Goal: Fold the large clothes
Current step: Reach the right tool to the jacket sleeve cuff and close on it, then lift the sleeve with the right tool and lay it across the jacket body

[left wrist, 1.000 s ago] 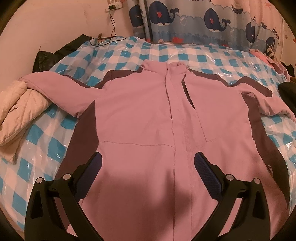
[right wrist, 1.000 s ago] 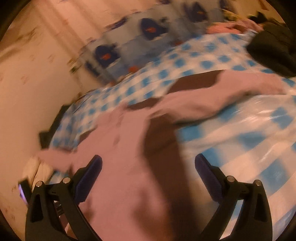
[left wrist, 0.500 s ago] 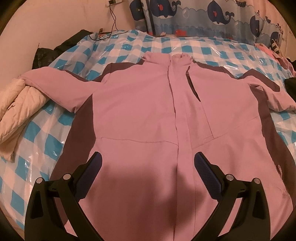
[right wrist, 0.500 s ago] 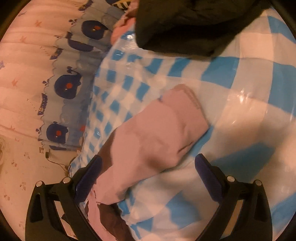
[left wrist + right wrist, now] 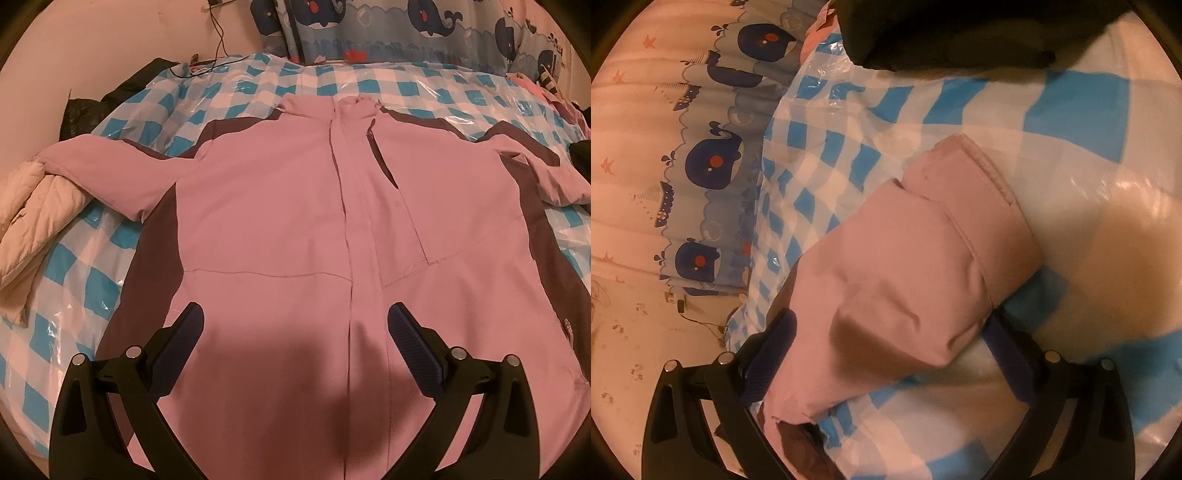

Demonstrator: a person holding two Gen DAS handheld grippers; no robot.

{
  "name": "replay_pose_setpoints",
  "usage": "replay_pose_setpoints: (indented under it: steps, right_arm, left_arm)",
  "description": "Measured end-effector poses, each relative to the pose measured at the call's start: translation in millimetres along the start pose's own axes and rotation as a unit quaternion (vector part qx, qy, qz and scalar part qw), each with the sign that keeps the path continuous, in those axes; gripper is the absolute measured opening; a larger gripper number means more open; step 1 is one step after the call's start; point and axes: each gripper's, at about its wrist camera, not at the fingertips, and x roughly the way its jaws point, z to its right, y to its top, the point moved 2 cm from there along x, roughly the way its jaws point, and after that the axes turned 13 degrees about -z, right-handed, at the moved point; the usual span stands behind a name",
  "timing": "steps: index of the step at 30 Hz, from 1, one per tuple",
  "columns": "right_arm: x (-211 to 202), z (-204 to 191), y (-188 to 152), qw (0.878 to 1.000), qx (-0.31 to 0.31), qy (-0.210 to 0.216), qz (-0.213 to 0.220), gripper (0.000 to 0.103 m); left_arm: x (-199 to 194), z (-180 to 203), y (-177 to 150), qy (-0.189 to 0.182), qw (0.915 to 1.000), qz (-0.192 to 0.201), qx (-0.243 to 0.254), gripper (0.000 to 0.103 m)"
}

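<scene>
Pink jacket (image 5: 280,229) is lying front-up, spread flat on a blue-and-white checked bed cover (image 5: 402,88) under clear plastic. Left gripper (image 5: 295,332) is hovering over the jacket's lower front, jaws apart, nothing between them. Right gripper (image 5: 890,328) is closing its jaws around the jacket's sleeve cuff (image 5: 960,206). Whale-print curtain (image 5: 424,26) is hanging behind the bed; beige quilted coat (image 5: 33,210) is sitting at the left edge.

The bottom of the pink jacket (image 5: 280,229) runs off the picture's lower edge. Its right sleeve end (image 5: 565,184) is cut off too. Left of the jacket, the cream quilt (image 5: 33,214) is only partly seen. A dark thing (image 5: 945,29) above the sleeve cuff (image 5: 964,206) cannot be told.
</scene>
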Motion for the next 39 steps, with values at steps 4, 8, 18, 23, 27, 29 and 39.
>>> replay_pose_setpoints:
  steps: [4, 8, 18, 23, 27, 29, 39]
  right_arm:
    - [-0.4, 3.9, 8.7, 1.000, 0.002, -0.011, 0.017, 0.027]
    - [-19.3, -18.3, 7.5, 0.997, -0.052, -0.010, 0.061, 0.018]
    - [-57.2, -55.2, 8.6, 0.988, -0.093, 0.021, 0.120, 0.016]
    - [-58.9, -95.0, -1.7, 0.984, -0.099, 0.063, 0.134, 0.016]
    - [-58.9, -186.7, -30.0, 0.969, -0.189, 0.086, 0.136, 0.016]
    - [-53.6, -230.7, -50.2, 0.960, -0.228, 0.100, 0.130, 0.016]
    - [31.8, -391.2, -171.7, 0.918, -0.367, 0.141, 0.047, 0.015]
  left_arm:
    - [-0.1, 2.5, -1.0, 0.002, 1.0000, 0.000, 0.005, 0.096]
    - [-1.1, 0.6, -1.3, 0.001, 1.0000, 0.001, 0.002, 0.096]
    - [-2.4, -2.9, -0.3, -0.006, 1.0000, -0.002, -0.003, 0.096]
    - [-6.7, -16.1, -0.2, -0.007, 0.9998, 0.003, -0.017, 0.096]
    - [-14.2, -36.5, -1.3, -0.010, 0.9992, 0.011, -0.037, 0.096]
    - [-15.7, -46.9, -1.4, -0.014, 0.9988, 0.012, -0.046, 0.096]
    - [-34.6, -106.9, -10.1, -0.033, 0.9949, 0.026, -0.092, 0.096]
